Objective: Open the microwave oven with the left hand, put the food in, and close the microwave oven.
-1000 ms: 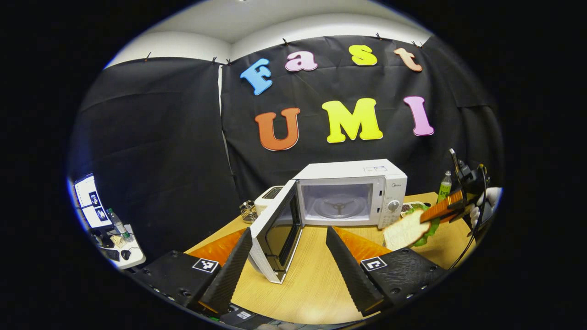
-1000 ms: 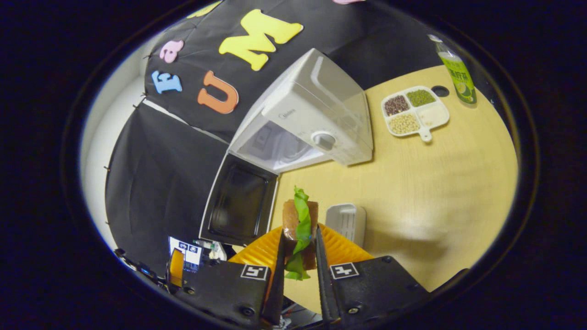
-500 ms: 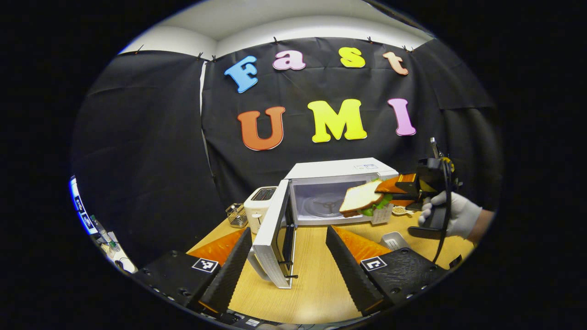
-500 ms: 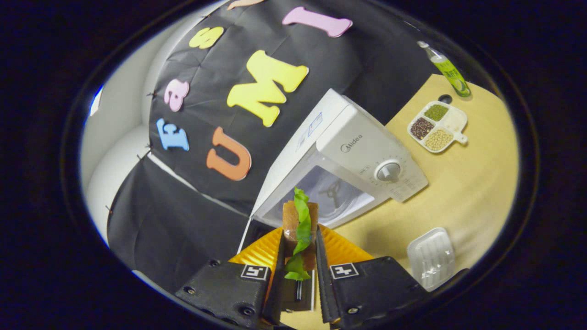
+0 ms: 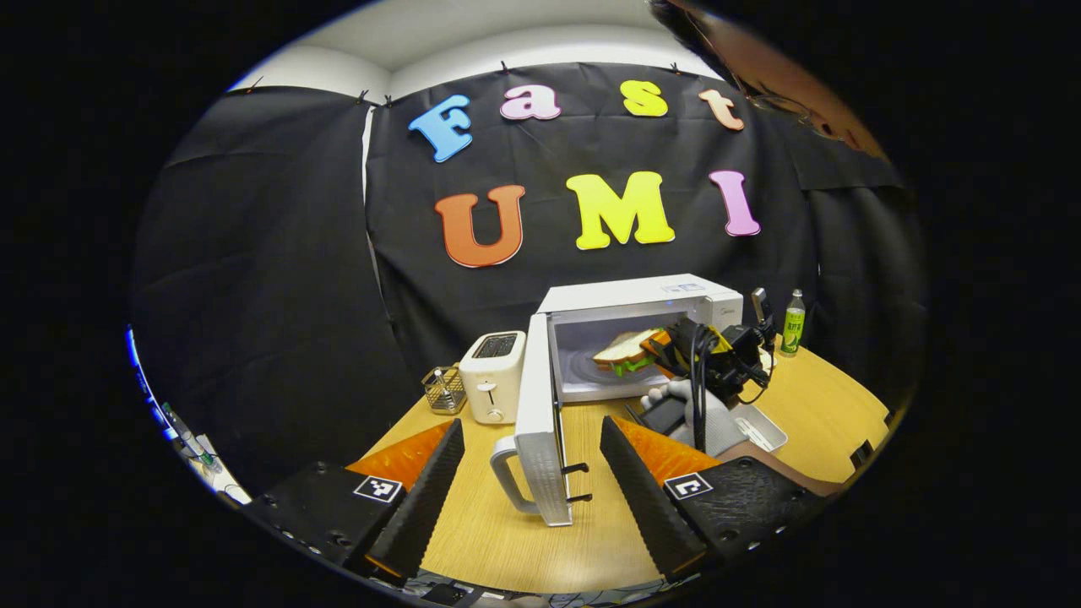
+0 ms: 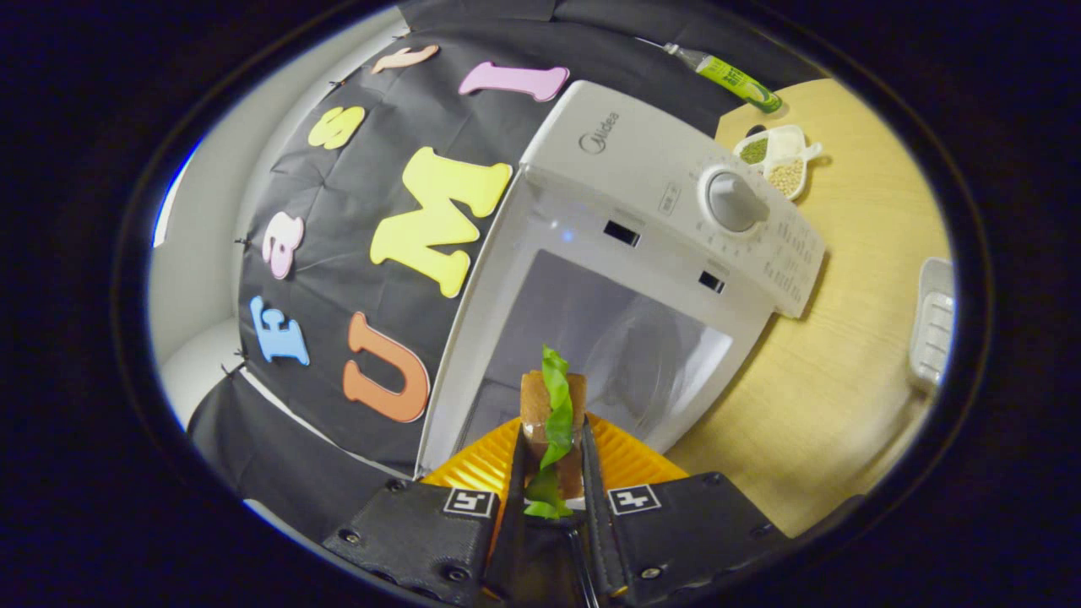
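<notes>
Sandwich (image 6: 551, 422) sits pinched in my right claw (image 6: 551, 473) at the microwave (image 6: 667, 211) mouth; next, lower and release. Left claw (image 5: 532, 473) gapes empty.

The microwave oven (image 5: 642, 338) cavity stands open, partly taken up by the sandwich (image 5: 627, 351) and right gripper (image 5: 667, 350). Its door (image 5: 540, 422) juts forward between the left gripper's fingers (image 5: 435, 481), with bare table (image 5: 507, 540) beneath.

The wooden table (image 5: 507, 540) carries a microwave (image 5: 629, 297), toaster (image 5: 492, 376), bottle (image 5: 791, 323) — and a wire basket (image 5: 443, 389).
</notes>
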{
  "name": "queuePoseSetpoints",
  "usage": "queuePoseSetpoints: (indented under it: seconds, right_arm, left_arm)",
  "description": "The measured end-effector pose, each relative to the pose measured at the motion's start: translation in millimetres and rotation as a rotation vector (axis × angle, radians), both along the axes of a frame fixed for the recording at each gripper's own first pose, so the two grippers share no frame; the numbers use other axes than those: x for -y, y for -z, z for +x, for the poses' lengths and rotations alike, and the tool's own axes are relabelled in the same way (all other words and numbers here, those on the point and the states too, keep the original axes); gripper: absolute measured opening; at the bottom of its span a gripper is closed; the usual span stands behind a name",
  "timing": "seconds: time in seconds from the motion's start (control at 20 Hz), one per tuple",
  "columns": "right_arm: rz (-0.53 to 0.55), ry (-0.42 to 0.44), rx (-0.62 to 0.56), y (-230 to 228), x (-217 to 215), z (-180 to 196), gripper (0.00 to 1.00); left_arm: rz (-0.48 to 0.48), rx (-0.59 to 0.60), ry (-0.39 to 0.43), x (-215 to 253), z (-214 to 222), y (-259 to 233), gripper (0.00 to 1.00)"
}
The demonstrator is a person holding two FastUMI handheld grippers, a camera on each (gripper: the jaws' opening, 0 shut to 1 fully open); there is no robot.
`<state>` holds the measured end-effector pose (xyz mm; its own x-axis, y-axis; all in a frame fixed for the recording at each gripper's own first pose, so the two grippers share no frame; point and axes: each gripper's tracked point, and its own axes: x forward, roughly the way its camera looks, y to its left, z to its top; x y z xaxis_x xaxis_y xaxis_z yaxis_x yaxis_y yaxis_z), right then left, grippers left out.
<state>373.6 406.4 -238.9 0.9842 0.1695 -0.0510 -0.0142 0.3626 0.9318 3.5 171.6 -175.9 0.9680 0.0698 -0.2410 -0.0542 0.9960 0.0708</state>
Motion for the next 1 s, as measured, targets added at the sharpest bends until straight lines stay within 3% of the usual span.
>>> queuePoseSetpoints:
  seconds: [0.5, 0.7, 0.75, 0.8, 0.85, 0.9, 0.95, 1.0]
  right_arm:
    - [-0.082, 0.12, -0.035, 33.5, -16.8, 69.0, 0.36]
    - [-0.218, 0.114, -0.06, 51.0, -15.4, 79.2, 0.34]
    - [-0.261, 0.11, -0.074, 56.2, -15.0, 79.3, 0.45]
    - [-0.307, 0.108, -0.092, 60.5, -13.7, 78.5, 0.47]
    - [-0.363, 0.113, -0.083, 59.7, -11.6, 78.7, 0.37]
    - [-0.416, 0.123, -0.087, 59.0, -8.5, 77.2, 0.55]
    - [-0.467, 0.134, -0.082, 57.4, -3.7, 75.1, 0.58]
    - [-0.492, 0.137, -0.078, 55.1, -2.3, 73.6, 0.52]
  left_arm:
    - [-0.011, -0.004, -0.038, -32.6, 17.3, 12.1, 0.96]
    - [-0.015, -0.006, -0.025, -30.0, 24.4, 16.4, 0.96]
    - [-0.02, -0.005, -0.023, -29.1, 25.5, 16.2, 0.96]
    - [-0.023, -0.008, -0.023, -28.2, 26.1, 17.2, 0.96]
    - [-0.024, -0.007, -0.022, -26.7, 28.2, 18.0, 0.96]
    - [-0.023, -0.009, -0.019, -26.6, 27.5, 18.1, 0.96]
    - [-0.017, -0.006, -0.017, -25.5, 27.3, 17.3, 0.96]
    - [-0.011, -0.006, -0.017, -25.9, 27.3, 16.9, 0.96]
